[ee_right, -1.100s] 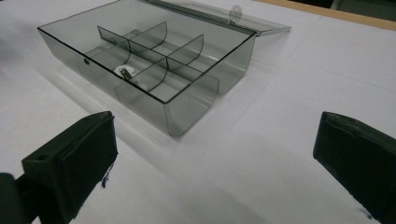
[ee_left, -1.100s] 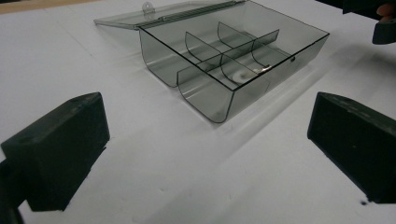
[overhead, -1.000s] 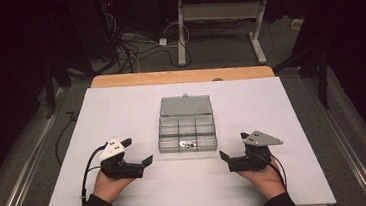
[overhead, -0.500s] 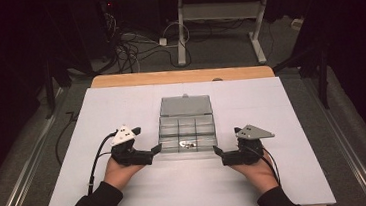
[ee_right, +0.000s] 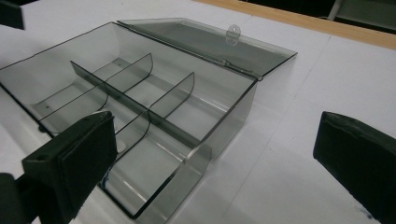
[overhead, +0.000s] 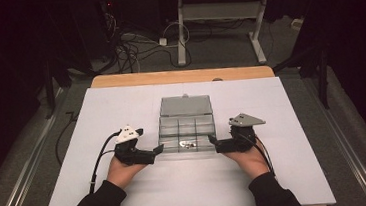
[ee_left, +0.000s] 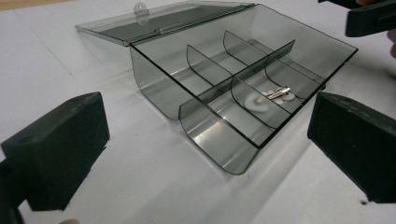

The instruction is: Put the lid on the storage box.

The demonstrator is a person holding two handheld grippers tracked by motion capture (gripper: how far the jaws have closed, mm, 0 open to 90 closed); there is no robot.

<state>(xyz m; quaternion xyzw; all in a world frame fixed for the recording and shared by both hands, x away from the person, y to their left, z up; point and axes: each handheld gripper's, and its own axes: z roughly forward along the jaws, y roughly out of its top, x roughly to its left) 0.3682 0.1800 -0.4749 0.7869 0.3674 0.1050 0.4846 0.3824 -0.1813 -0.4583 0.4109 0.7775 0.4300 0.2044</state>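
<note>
A clear grey compartment box (overhead: pixel 187 127) stands in the middle of the white table top, its lid (overhead: pixel 186 105) folded open toward the back. One near compartment holds small white discs and a metal clip (ee_left: pixel 276 95). My left gripper (overhead: pixel 155 152) is at the box's near left corner, open, with the corner (ee_left: pixel 219 154) just ahead between its jaws. My right gripper (overhead: pixel 214 144) is at the near right corner, open too, with that corner (ee_right: pixel 187 177) between its jaws. Neither grips anything. In the left gripper view the right gripper (ee_left: pixel 373 16) shows beyond the box.
The white sheet (overhead: pixel 97 120) covers the table, with a wooden strip (overhead: pixel 183 76) at the far edge. Cables (overhead: pixel 131 47) and a desk frame (overhead: pixel 223 14) lie on the floor behind. There is free sheet to either side of the box.
Both grippers have moved inward and slightly forward, from well apart to the box's two near corners. The box has not moved.
</note>
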